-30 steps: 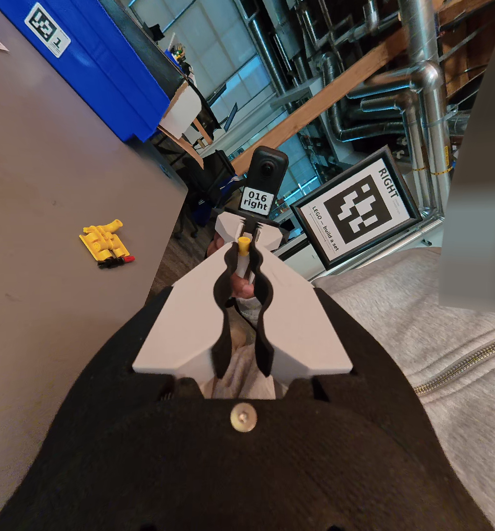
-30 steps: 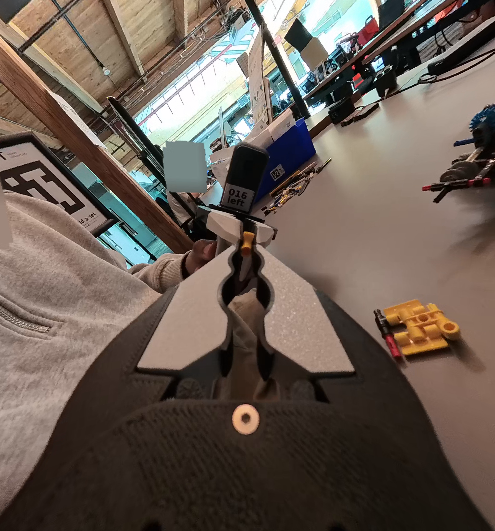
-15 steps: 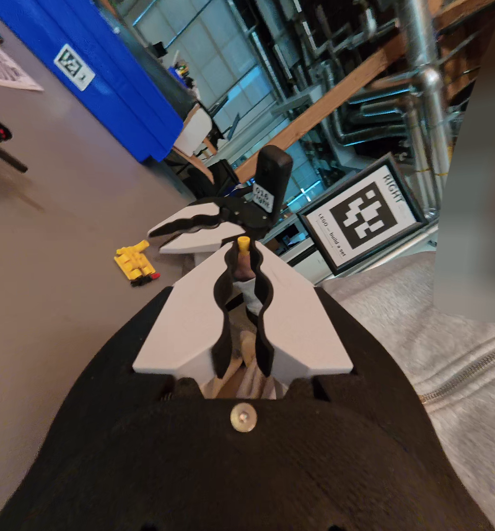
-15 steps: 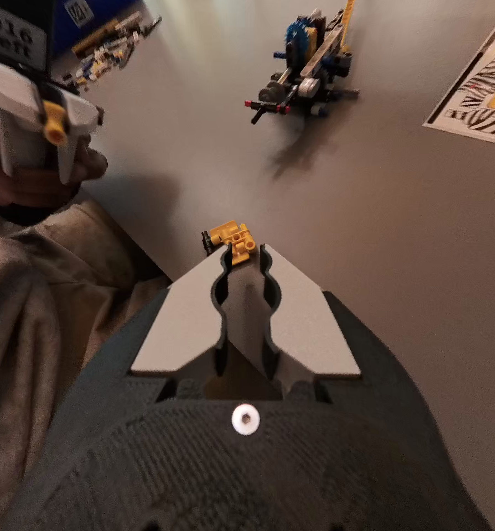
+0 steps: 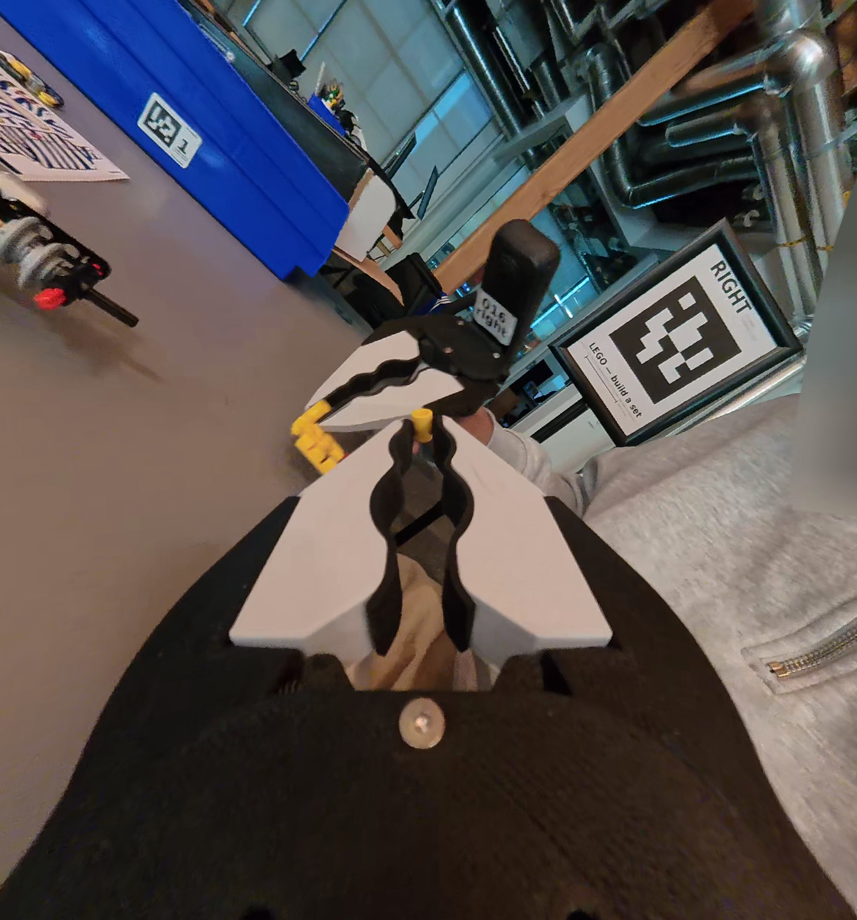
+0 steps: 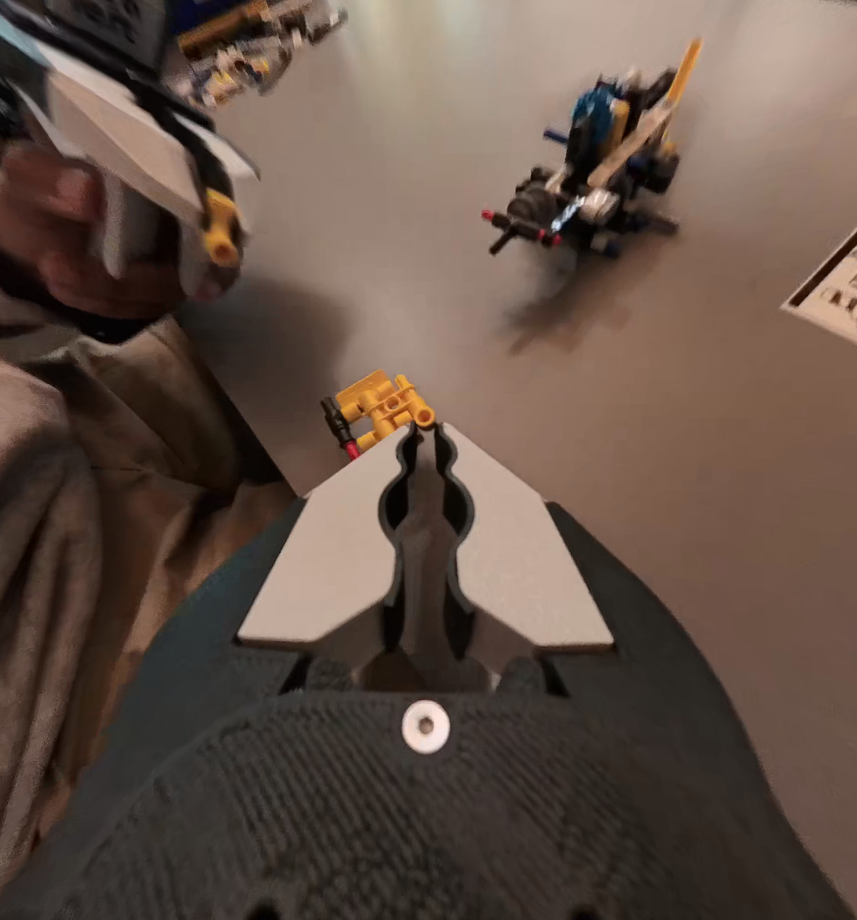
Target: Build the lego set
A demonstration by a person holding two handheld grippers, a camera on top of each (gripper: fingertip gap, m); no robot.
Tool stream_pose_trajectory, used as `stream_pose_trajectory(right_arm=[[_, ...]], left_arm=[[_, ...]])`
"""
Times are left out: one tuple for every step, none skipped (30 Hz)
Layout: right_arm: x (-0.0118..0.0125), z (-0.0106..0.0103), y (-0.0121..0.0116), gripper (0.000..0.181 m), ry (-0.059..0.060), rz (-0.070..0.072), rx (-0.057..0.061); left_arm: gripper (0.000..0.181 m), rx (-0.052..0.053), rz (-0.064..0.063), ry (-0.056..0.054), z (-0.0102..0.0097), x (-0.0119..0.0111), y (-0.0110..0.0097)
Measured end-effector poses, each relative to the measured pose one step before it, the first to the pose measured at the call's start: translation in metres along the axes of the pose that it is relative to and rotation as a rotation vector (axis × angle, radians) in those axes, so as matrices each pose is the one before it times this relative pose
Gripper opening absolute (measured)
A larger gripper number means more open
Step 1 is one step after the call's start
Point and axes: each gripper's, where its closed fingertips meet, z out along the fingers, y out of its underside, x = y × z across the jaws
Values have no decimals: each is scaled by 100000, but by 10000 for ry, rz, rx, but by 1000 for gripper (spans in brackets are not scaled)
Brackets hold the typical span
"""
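Gripping a yellow peg (image 5: 422, 423), left gripper (image 5: 419, 433); right gripper (image 6: 422, 432) at yellow subassembly (image 6: 384, 404).

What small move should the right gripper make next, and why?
Probably ease the right gripper forward a little and shut it on the yellow assembly. Its fingers are slightly apart and empty, with the tips right at the assembly's near edge on the table. The left gripper already holds a yellow pin, likely to be joined to it.
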Motion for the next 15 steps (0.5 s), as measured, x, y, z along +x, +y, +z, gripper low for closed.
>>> stream_pose_trajectory(right_arm=[[-185, -207, -610, 6, -43, 25, 304], [-174, -135, -420, 6, -82, 68, 211], [-252, -71, -270, 6, -167, 142, 153], [-430, -49, -272, 6, -284, 231, 190], [-648, -8, -302, 6, -411, 310, 231], [-662, 34, -292, 5, -414, 400, 203], [-658, 59, -289, 5, -372, 423, 169], [-707, 67, -314, 5, -353, 349, 167], [-646, 65, -327, 5, -268, 250, 164], [-573, 58, -275, 5, -192, 157, 128], [-489, 64, -144, 5, -142, 94, 52], [-388, 66, 24, 5, -79, 26, -32], [-267, 68, 97, 5, -19, -46, -57], [-239, 45, 98, 5, -12, -79, -39], [-252, 29, 70, 5, -37, -69, -15]], left_arm=[[6, -33, 41, -159, -162, -336, 57], [6, -36, 41, -165, -156, -346, 78], [6, -5, 50, -146, -147, -302, 34], [6, 58, 56, -114, -119, -185, -131], [6, 93, 186, -133, -123, -143, -201], [6, 75, 318, -116, -123, -52, -172], [6, 9, 398, -36, -92, 133, -70], [7, -28, 556, 6, -78, 294, -3], [7, -31, 709, -74, -113, 305, 1], [7, 36, 693, 83, -138, 635, -112], [7, 80, 706, 82, -140, 636, -214], [7, 42, 619, -215, -123, 127, -182], [7, -78, 470, -86, -51, 150, 3], [7, -159, 330, -13, 35, 144, 146], [7, -188, 140, 41, 116, 133, 235]])
